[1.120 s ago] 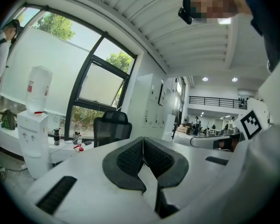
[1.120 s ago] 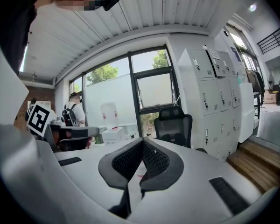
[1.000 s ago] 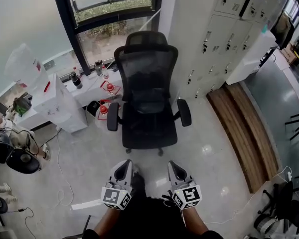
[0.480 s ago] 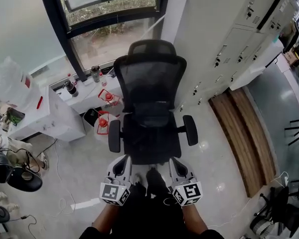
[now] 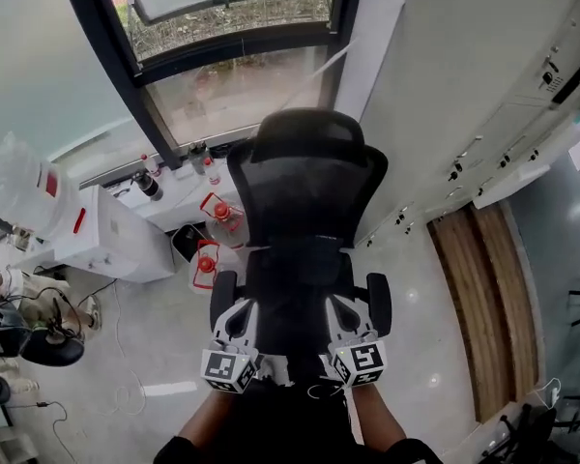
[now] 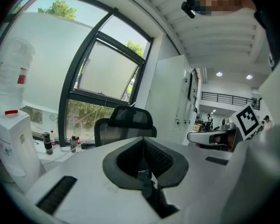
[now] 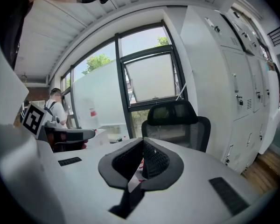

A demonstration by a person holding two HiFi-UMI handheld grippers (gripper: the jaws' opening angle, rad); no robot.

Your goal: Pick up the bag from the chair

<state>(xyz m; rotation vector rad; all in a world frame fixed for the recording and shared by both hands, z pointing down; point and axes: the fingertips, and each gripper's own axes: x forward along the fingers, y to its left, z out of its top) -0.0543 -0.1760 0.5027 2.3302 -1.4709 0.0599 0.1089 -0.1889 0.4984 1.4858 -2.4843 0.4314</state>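
the black mesh office chair [image 5: 304,182] faces the person, backrest toward the window [image 5: 237,90]. left gripper [image 5: 240,312] and right gripper [image 5: 342,310] point forward side by side at the seat's front, jaws pressed together, empty.

Light glossy floor [image 5: 155,351] is occupied by a black office chair [image 5: 304,201] and a white desk [image 5: 111,245]. Two red-capped jugs [image 5: 206,264] are set on the floor just off the desk's right edge, between it and the chair.
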